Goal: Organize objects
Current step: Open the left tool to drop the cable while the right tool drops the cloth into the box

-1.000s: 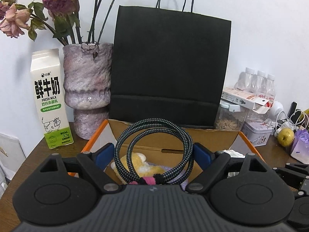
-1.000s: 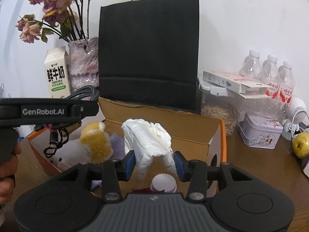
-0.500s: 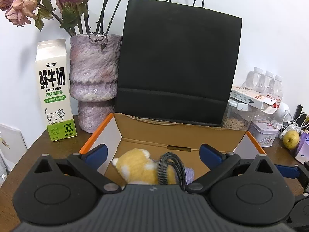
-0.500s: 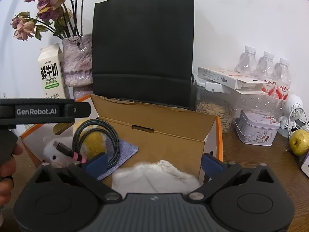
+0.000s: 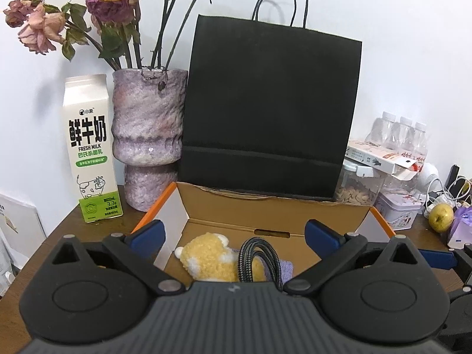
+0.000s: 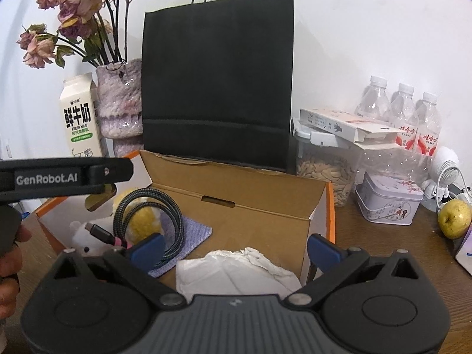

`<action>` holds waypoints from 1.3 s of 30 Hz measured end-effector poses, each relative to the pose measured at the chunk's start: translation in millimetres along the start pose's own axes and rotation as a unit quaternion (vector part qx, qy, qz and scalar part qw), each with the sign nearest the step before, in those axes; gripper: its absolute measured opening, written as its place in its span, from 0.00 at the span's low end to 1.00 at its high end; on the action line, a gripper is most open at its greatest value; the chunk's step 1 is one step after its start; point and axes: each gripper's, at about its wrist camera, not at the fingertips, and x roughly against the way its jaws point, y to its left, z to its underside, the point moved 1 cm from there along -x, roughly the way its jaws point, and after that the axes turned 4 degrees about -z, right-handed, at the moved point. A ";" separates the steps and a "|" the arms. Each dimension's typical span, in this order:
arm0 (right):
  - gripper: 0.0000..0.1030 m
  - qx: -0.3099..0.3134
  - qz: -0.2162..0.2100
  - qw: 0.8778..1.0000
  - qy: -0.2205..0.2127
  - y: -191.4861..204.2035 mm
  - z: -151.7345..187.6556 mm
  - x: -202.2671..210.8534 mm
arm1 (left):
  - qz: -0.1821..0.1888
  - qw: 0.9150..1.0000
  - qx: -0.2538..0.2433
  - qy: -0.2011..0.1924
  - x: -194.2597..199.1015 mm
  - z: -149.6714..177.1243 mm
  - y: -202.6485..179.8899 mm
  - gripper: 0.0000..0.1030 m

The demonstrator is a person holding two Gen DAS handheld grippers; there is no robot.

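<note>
An open cardboard box (image 5: 274, 211) (image 6: 265, 203) with orange edges sits on the wooden table. Inside lie a yellow-and-white plush toy (image 5: 206, 258) (image 6: 141, 221), a coiled braided cable (image 5: 259, 255) (image 6: 150, 215), a purple cloth (image 6: 191, 236) and a crumpled white cloth (image 6: 236, 268). My left gripper (image 5: 233, 233) hangs open above the plush and cable, holding nothing. My right gripper (image 6: 236, 247) is open above the white cloth, its blue pads clear of it. The left gripper's side (image 6: 65, 174) shows in the right wrist view, with a person's hand (image 6: 8, 262) on it.
A black paper bag (image 5: 268, 112) stands right behind the box. A milk carton (image 5: 88, 150) and a vase (image 5: 147, 138) of dried roses are at the back left. Water bottles (image 6: 398, 112), a seed jar (image 6: 324, 171), a tin (image 6: 389, 203) and a pear (image 6: 454, 218) crowd the right.
Both grippers opened. The coiled cable dropped from the left one onto the plush, and the white cloth fell from the right one into the box.
</note>
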 end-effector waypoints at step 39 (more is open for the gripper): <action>1.00 0.031 -0.005 0.999 -0.042 37.8 40.3 151.7 | -0.007 1.000 0.005 -0.025 177.9 38.0 16.3 1.00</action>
